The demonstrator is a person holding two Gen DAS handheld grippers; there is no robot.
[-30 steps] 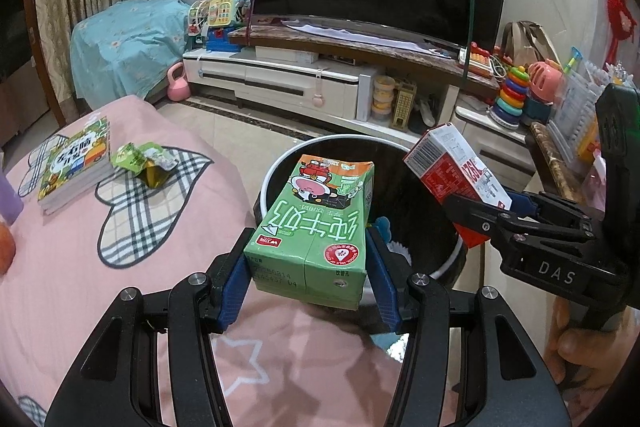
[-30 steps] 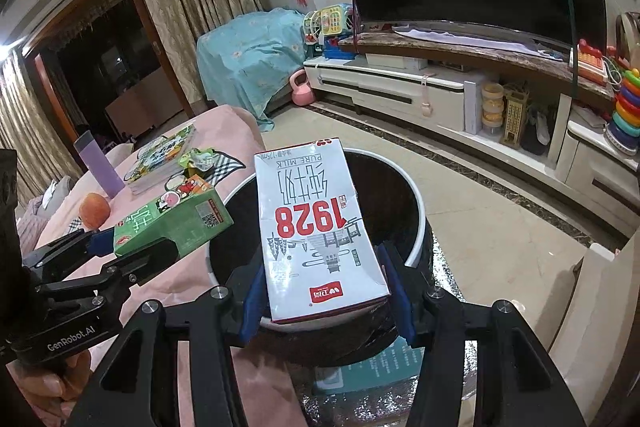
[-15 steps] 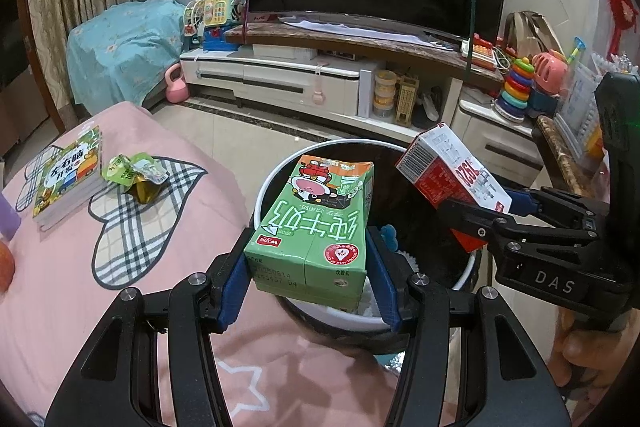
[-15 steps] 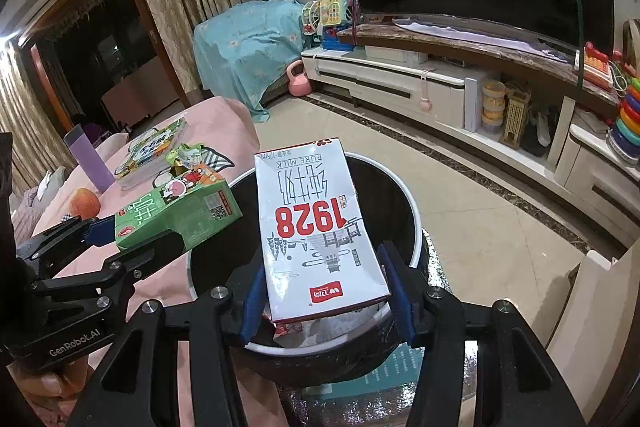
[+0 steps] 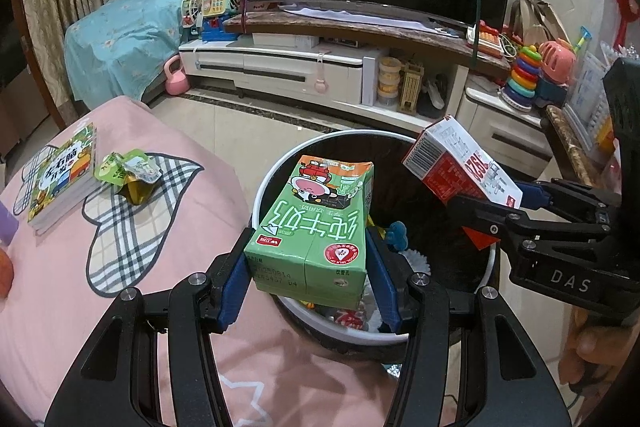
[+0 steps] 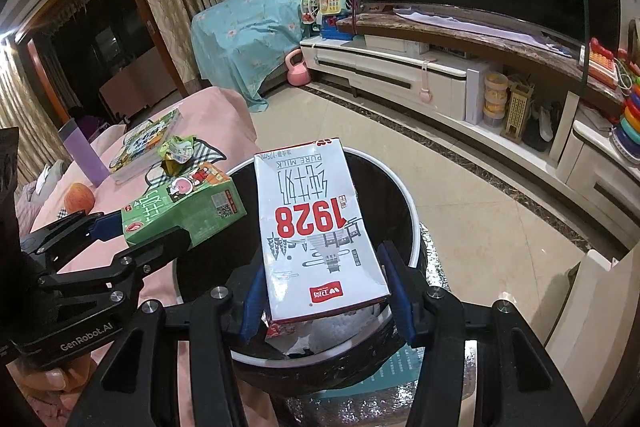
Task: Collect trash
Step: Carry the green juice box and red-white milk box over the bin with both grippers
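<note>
Both grippers, left (image 5: 306,277) clamping green milk carton (image 5: 310,223), right (image 6: 324,297) clamping white-and-red carton (image 6: 316,231), have edged over the near bin (image 5: 280,167), ready to drop.

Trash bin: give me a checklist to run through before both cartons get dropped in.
1. Left claw clamped on green milk carton: ok.
2. Right claw clamped on white 1928 milk carton: ok.
3. Green carton over the trash bin opening: ok.
4. White carton over the opening: ok.
5. Room left in the bin: ok; trash lies low.
6. Crumpled wrapper on the pink cover collected: not ok.
</note>
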